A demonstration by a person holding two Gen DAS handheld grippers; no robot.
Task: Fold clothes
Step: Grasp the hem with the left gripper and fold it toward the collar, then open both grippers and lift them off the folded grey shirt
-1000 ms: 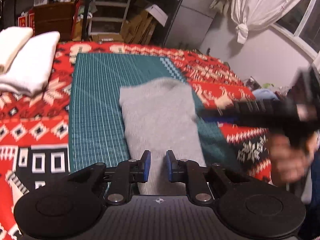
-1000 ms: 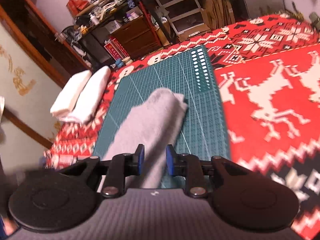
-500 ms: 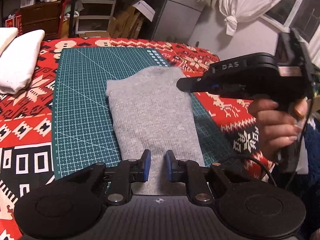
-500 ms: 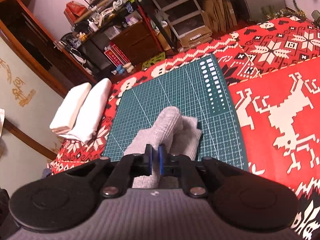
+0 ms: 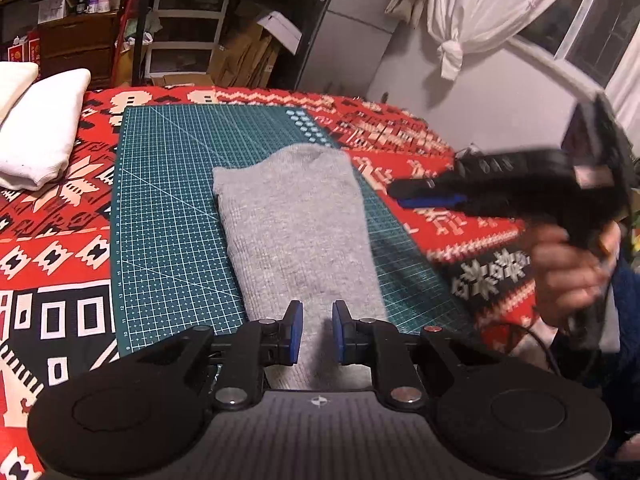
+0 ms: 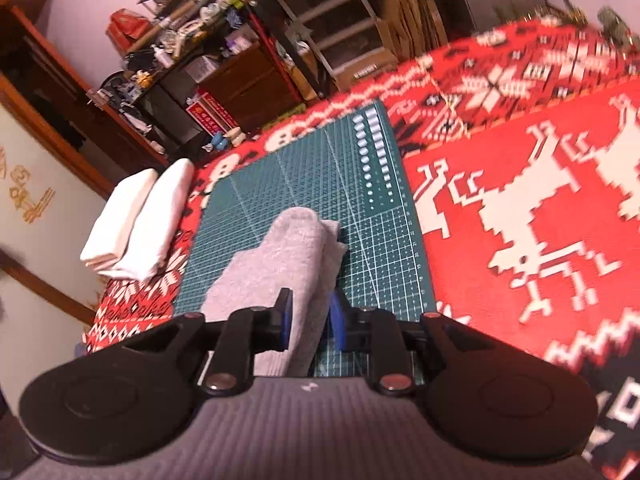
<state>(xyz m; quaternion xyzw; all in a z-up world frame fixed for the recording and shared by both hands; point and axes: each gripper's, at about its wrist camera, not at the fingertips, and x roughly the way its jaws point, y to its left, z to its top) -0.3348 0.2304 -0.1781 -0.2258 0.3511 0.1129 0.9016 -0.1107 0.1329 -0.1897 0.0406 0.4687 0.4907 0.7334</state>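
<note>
Our left tool [image 5: 316,330] hangs over the near end of the grey knit garment [image 5: 296,224], its blue pads a little apart with nothing pinched between them. Our right tool [image 6: 309,318] is opening, the pads straddling the raised fold of the same garment at its near right edge; we cannot tell whether they press the cloth. The garment lies lengthwise on the green cutting mat [image 5: 168,216], already folded into a long narrow strip. We judge one or more cross folds remain before it can join the pile. At the far left of the red patterned blanket [image 5: 52,248] rest two folded white pieces [image 6: 136,220], side by side. So we count one grey garment, two white ones, one mat, two tools.
</note>
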